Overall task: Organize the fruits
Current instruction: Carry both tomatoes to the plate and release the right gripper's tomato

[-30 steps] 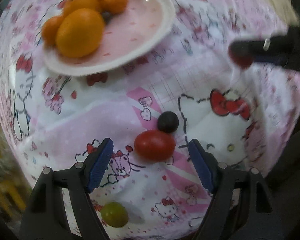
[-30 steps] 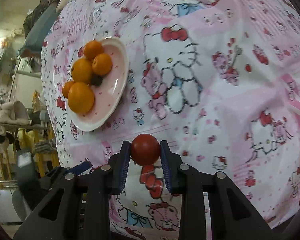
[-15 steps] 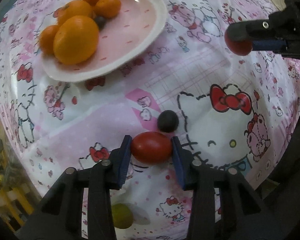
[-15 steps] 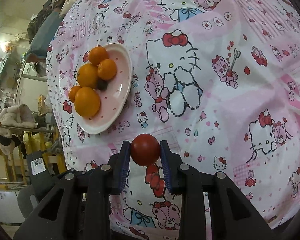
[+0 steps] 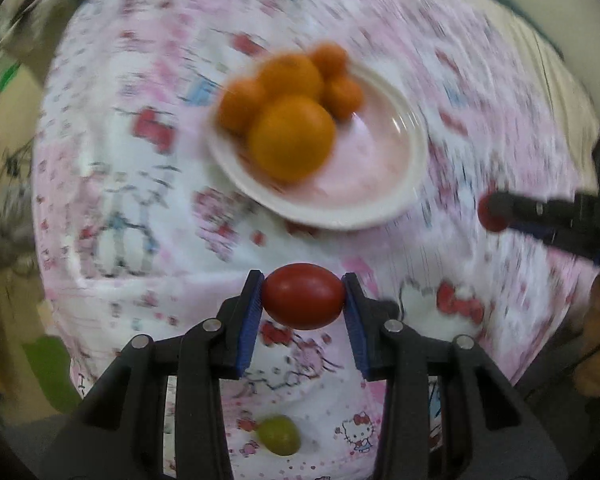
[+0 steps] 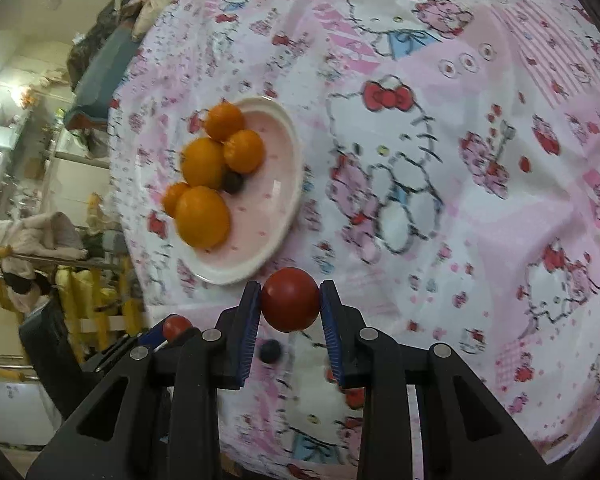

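Lifted oval tomato off bench since earlier; left claw clenched on it, plate at 12. Right claw gripped round tomato, ready for same plate.

Counter under pink cartoon-cat cloth

Carrying a pink plate of oranges, a dark berry near the front edge, a green grape apart.

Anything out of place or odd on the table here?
Two fruits lie loose on the cloth, off the plate: a green grape and a dark berry. Nothing spilled or damaged.
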`<state>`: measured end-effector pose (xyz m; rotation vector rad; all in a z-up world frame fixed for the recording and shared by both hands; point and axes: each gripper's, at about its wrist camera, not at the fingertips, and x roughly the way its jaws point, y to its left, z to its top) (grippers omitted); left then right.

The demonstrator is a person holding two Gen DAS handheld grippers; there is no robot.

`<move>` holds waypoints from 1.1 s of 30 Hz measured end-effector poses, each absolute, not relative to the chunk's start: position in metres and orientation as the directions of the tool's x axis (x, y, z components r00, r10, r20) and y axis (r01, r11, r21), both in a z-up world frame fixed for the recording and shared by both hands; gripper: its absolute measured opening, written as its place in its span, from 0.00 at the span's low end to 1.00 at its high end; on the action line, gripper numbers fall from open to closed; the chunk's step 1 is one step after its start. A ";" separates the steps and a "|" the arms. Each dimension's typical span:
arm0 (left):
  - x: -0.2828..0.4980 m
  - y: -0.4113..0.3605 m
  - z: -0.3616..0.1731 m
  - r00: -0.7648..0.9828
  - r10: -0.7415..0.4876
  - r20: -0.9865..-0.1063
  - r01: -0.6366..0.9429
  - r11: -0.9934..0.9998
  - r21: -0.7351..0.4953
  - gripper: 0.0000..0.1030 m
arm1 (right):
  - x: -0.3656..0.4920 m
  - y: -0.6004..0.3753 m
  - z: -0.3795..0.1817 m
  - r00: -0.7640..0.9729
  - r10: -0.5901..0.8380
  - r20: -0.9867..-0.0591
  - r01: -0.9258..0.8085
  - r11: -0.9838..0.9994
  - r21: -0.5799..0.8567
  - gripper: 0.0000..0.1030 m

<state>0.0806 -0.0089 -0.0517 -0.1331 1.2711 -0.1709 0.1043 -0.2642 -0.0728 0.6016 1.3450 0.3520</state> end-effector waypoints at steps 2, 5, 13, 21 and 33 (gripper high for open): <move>0.085 0.008 -0.045 0.317 -0.209 -0.925 0.013 0.976 -0.216 0.34 | 0.110 -0.264 -0.064 0.233 0.577 -0.783 0.089 0.789 0.608 0.31; 0.089 0.026 -0.037 0.361 -0.181 -0.915 -0.030 0.978 -0.206 0.34 | 0.119 -0.264 -0.054 0.263 0.596 -0.759 0.076 0.771 0.632 0.31; 0.127 0.034 -0.030 0.388 -0.171 -0.906 -0.070 0.974 -0.213 0.34 | 0.143 -0.266 -0.046 0.292 0.600 -0.744 0.077 0.761 0.644 0.31; 0.160 0.021 -0.038 0.380 -0.177 -0.908 -0.040 0.978 -0.207 0.34 | 0.169 -0.263 -0.054 0.268 0.582 -0.768 0.062 0.785 0.617 0.31; 0.162 -0.010 -0.044 0.351 -0.201 -0.915 0.037 0.979 -0.201 0.34 | 0.186 -0.231 -0.100 0.155 0.565 -0.810 0.066 0.812 0.579 0.32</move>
